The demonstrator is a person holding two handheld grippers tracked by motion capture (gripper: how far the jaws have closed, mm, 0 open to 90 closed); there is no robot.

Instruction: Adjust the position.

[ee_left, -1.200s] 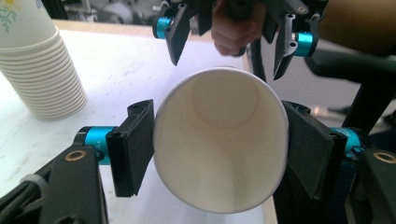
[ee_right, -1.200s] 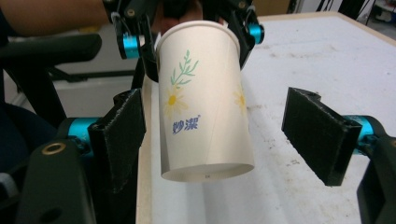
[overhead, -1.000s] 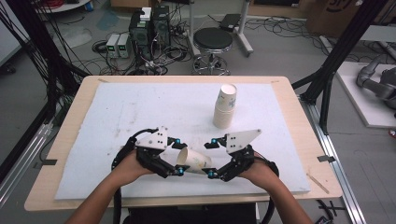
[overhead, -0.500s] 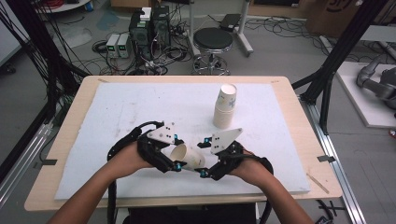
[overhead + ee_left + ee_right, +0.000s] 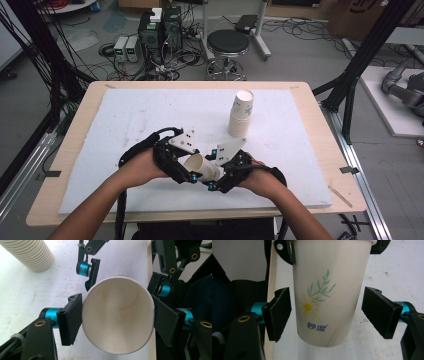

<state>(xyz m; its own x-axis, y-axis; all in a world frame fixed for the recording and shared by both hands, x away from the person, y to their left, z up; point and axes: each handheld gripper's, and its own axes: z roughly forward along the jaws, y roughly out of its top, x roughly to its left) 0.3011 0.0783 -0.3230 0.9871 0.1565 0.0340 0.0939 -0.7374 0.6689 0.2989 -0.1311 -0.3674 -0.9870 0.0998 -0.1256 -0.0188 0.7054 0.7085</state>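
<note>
A white paper cup (image 5: 202,166) hangs above the near edge of the table (image 5: 320,140), lying on its side between the two grippers, its round open mouth turned toward the left gripper (image 5: 181,169). In the left gripper view, that gripper's flat black pads press on the rim from both sides, so it has the cup (image 5: 117,317) clamped; its jaws have just eased slightly wider, with the cup between them. The inside of the cup is plain, smooth and tapering. In the right gripper view, the cup's narrow base sits between the jaws of the right gripper (image 5: 329,315), whose ridged rubber pads stand a little off the wall on both sides; these jaws have just been closing in. The wall bears a printed green sprig, a yellow daisy and blue lettering. Toward the far right corner, a stack of cups (image 5: 241,114) stands upright on the matte white mat (image 5: 125,115) covering the pale wooden table.
</note>
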